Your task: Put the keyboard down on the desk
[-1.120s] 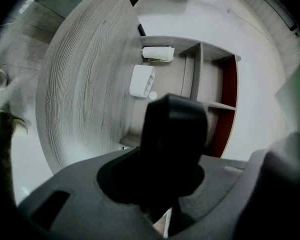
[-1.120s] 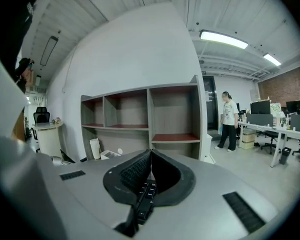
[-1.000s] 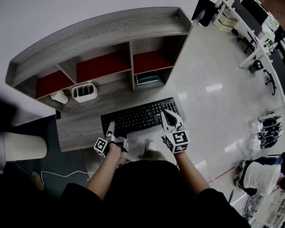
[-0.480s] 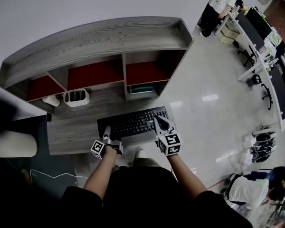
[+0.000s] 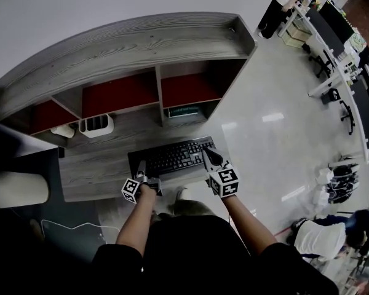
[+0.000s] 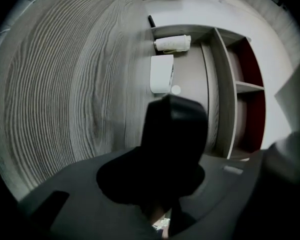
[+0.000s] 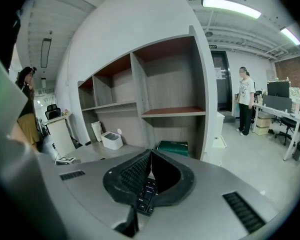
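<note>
The black keyboard [image 5: 172,157] is over the front of the grey wooden desk [image 5: 92,171], held at both ends. My left gripper [image 5: 141,168] is at its front left corner, jaws narrow and seemingly closed on the edge. The left gripper view shows only my dark jaws [image 6: 175,114] over the desk's wood grain [image 6: 65,84]. My right gripper [image 5: 208,158] is shut on the keyboard's right end. In the right gripper view, keys of the keyboard [image 7: 146,189] show between its closed jaws [image 7: 151,156]. Whether the keyboard rests on the desk is unclear.
A shelf unit [image 5: 129,48] with red-backed cubbies stands at the desk's back. A white pen holder [image 5: 96,126] and a white roll [image 5: 64,131] sit at back left, a green book [image 5: 184,111] in the right cubby. Office desks [image 5: 338,42] and people are off to the right.
The head view has shifted. The keyboard, still held at both ends, sits a little further left over the desk's front. Both grips look unchanged.
</note>
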`<move>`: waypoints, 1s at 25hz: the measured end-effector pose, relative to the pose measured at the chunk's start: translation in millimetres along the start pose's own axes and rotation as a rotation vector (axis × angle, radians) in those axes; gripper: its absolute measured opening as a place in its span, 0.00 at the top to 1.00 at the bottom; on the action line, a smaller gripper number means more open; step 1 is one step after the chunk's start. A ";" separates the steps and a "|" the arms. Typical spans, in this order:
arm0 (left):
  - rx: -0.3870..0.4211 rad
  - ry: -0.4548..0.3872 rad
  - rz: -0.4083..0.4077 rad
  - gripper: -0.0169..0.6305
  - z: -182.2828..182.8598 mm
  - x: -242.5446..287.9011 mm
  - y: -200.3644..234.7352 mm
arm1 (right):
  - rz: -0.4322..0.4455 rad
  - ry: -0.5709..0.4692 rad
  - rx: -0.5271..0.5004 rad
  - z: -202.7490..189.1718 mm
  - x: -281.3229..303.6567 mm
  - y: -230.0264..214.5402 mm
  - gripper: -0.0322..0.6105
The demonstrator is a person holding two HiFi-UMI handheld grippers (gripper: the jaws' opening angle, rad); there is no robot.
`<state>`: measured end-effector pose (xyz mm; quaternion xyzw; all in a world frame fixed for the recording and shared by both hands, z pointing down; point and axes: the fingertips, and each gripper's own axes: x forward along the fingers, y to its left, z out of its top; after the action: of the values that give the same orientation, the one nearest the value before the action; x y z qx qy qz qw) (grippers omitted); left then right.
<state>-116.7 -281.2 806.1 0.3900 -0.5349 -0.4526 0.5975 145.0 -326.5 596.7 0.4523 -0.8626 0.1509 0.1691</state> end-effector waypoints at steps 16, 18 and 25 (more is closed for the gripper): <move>-0.037 -0.018 0.014 0.80 9.9 12.5 25.2 | -0.005 0.081 -0.015 -30.6 -3.8 -20.7 0.93; -0.023 -0.015 0.026 0.80 10.8 15.7 26.5 | -0.002 0.089 -0.027 -34.1 -4.4 -20.1 0.93; 0.046 0.027 0.112 0.80 8.4 15.3 38.0 | 0.019 0.102 -0.034 -38.7 -3.1 -12.5 0.93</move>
<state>-120.1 -284.8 847.7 0.3792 -0.5582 -0.4007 0.6197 163.0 -315.0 631.4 0.4331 -0.8595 0.1606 0.2189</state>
